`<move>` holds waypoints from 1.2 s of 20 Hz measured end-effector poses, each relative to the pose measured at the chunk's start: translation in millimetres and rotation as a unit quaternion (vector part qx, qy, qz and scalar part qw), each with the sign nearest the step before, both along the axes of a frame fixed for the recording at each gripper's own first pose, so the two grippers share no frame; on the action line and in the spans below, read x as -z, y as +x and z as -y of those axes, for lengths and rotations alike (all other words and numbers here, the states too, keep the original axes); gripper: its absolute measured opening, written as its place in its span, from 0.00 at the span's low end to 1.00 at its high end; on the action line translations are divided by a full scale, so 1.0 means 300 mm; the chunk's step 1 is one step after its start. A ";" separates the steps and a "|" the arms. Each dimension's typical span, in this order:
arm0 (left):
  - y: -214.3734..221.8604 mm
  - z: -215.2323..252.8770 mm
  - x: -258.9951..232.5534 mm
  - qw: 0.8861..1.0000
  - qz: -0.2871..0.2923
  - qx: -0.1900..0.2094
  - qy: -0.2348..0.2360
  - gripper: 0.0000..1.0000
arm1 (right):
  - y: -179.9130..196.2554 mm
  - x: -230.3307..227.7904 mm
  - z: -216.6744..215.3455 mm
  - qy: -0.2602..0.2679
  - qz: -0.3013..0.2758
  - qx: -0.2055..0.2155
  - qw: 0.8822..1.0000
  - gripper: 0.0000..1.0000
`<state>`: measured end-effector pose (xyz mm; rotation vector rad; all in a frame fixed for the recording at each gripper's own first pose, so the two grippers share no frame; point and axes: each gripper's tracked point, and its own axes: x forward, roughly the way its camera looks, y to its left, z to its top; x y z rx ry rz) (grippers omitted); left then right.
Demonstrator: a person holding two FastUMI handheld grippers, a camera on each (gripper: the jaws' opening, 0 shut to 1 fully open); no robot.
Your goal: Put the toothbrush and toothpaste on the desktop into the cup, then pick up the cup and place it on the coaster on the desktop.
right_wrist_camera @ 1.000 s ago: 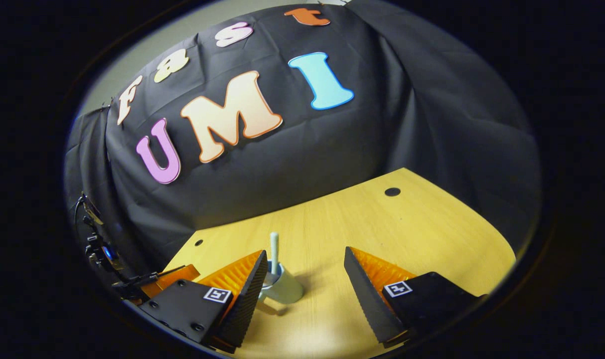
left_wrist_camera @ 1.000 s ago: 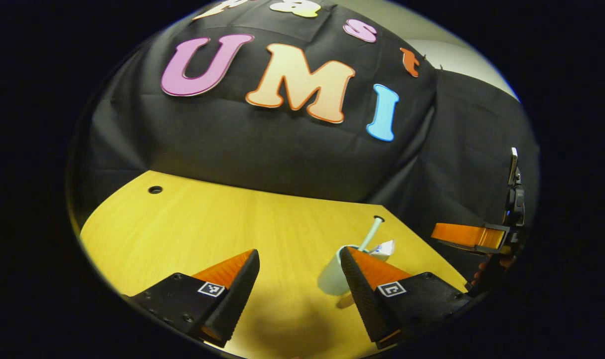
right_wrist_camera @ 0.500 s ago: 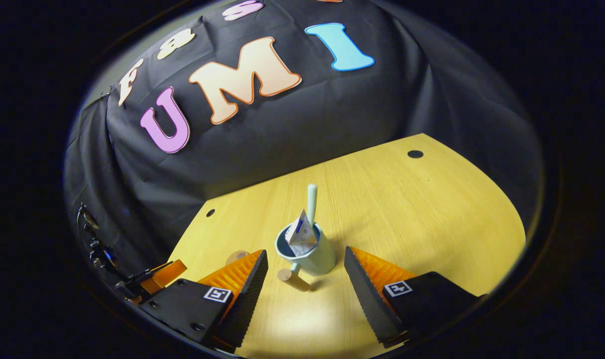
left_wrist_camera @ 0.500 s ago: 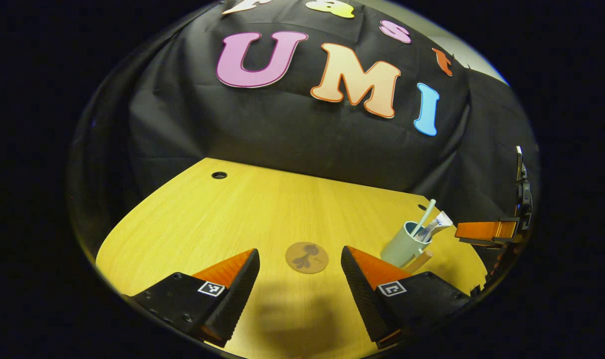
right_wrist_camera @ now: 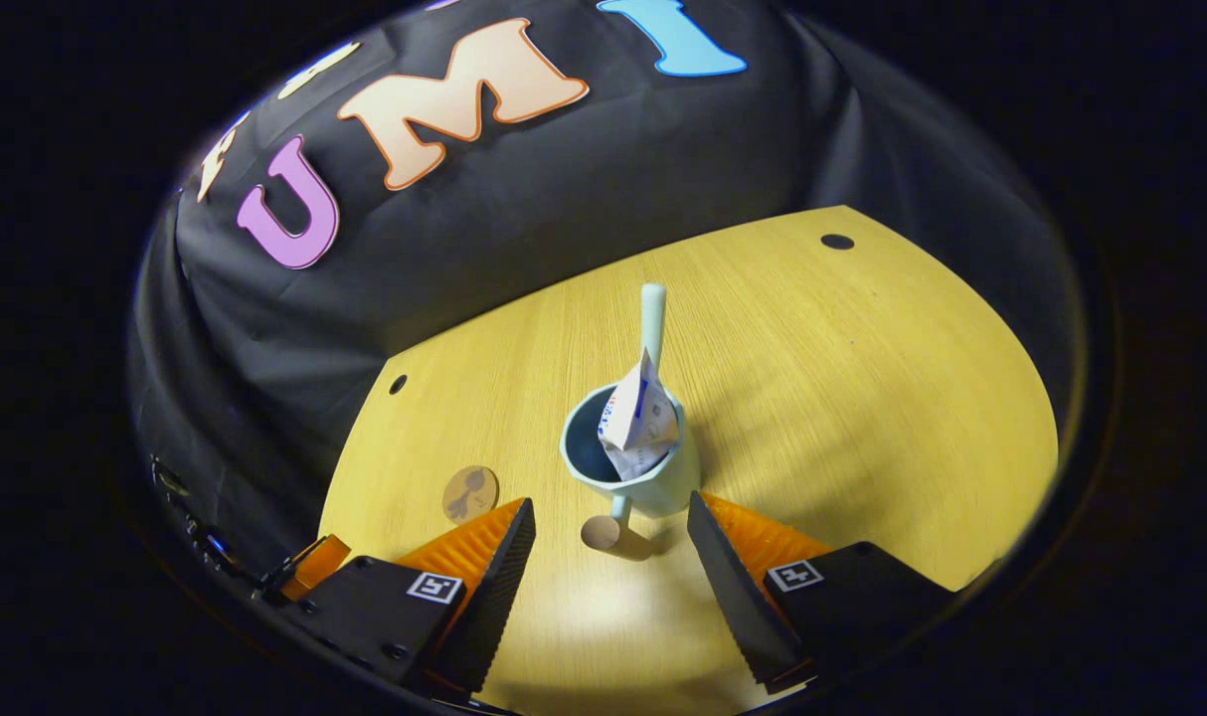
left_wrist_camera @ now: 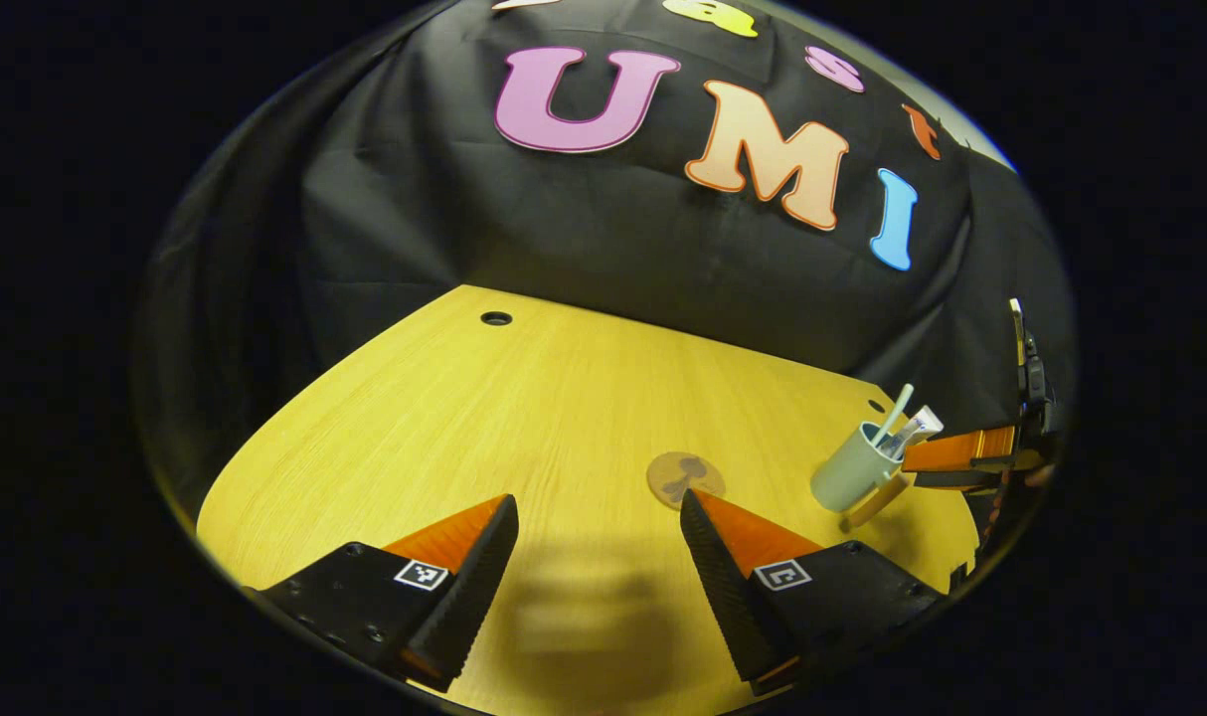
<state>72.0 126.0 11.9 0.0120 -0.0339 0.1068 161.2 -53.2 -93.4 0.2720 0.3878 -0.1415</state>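
On the wooden desktop stand cup and coaster

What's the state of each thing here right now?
cup: upright on desk, off the coaster
toothbrush: standing in cup
toothpaste: in cup, leaning
coaster: bare
left tongs: open, empty
right tongs: open, nearing the cup handle

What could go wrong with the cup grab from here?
1. The cup's handle points at the open right gripper, between its fingers; closing on it alone may let the cup swing or tip.
2. The toothbrush and toothpaste stick up well above the rim, so a tilt could spill them.
3. The coaster is small and sits off to the side: easy to land off-centre.
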 end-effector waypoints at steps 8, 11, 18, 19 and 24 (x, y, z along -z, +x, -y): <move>-0.044 -0.126 0.028 1.000 -0.011 -0.023 -0.012 0.95 | 0.060 0.106 0.035 -0.012 -0.098 0.024 0.995 0.95; -0.037 -0.144 0.040 0.999 -0.020 -0.025 -0.012 0.95 | 0.079 0.130 0.046 -0.029 -0.125 0.028 0.991 0.91; -0.030 -0.161 0.063 0.999 -0.037 -0.022 -0.004 0.95 | 0.119 0.159 0.068 -0.063 -0.169 0.029 0.983 0.71; -0.026 -0.161 0.070 0.999 -0.041 -0.021 -0.006 0.95 | 0.125 0.163 0.072 -0.074 -0.177 0.027 0.981 0.75; -0.029 -0.147 0.090 0.998 -0.053 -0.013 -0.009 0.95 | 0.118 0.173 0.073 -0.121 -0.211 0.007 0.970 0.60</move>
